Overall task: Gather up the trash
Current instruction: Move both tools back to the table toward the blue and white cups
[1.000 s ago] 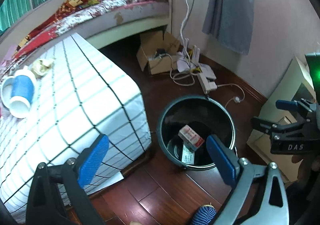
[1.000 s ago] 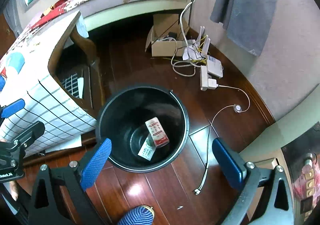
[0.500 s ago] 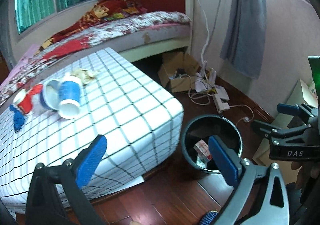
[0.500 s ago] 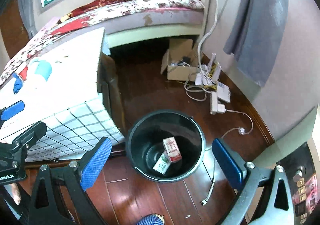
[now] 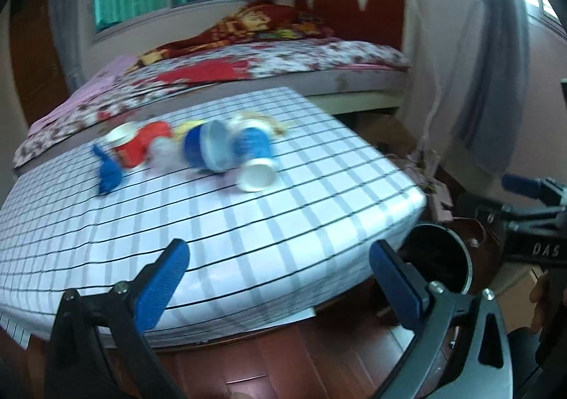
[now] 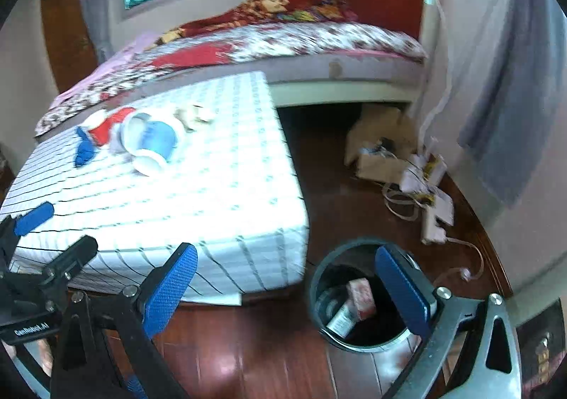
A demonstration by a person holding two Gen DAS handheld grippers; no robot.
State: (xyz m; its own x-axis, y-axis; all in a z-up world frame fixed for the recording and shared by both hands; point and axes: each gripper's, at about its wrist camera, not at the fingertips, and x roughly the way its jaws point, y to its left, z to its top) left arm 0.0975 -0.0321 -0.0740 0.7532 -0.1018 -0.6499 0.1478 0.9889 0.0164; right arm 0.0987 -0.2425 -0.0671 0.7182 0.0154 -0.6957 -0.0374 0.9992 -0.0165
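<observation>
Trash lies on the table's checked cloth (image 5: 248, 232): a tipped blue paper cup (image 5: 252, 159), a second blue and white cup (image 5: 203, 147), a red cup (image 5: 141, 145), a blue scrap (image 5: 108, 173) and crumpled paper (image 5: 264, 122). The black bin (image 5: 467, 267) stands on the floor by the table's right corner. In the right wrist view the bin (image 6: 313, 292) holds a red and white carton (image 6: 359, 296). My left gripper (image 5: 280, 278) is open and empty over the table's near edge. The right gripper (image 6: 283, 285) is also open and empty, above the floor between table and bin.
A bed (image 5: 283, 58) runs behind the table. On the wooden floor by the wall sit a cardboard box (image 6: 375, 147), power strips and tangled cables (image 6: 432, 207). A grey curtain (image 6: 510, 108) hangs on the right. A person's hand (image 5: 538, 296) holds the right gripper's handle.
Both views have swung up from the bin to the table top. The bin has slid to the lower right of each view, and the cups have come into full view. Both grippers stayed open.
</observation>
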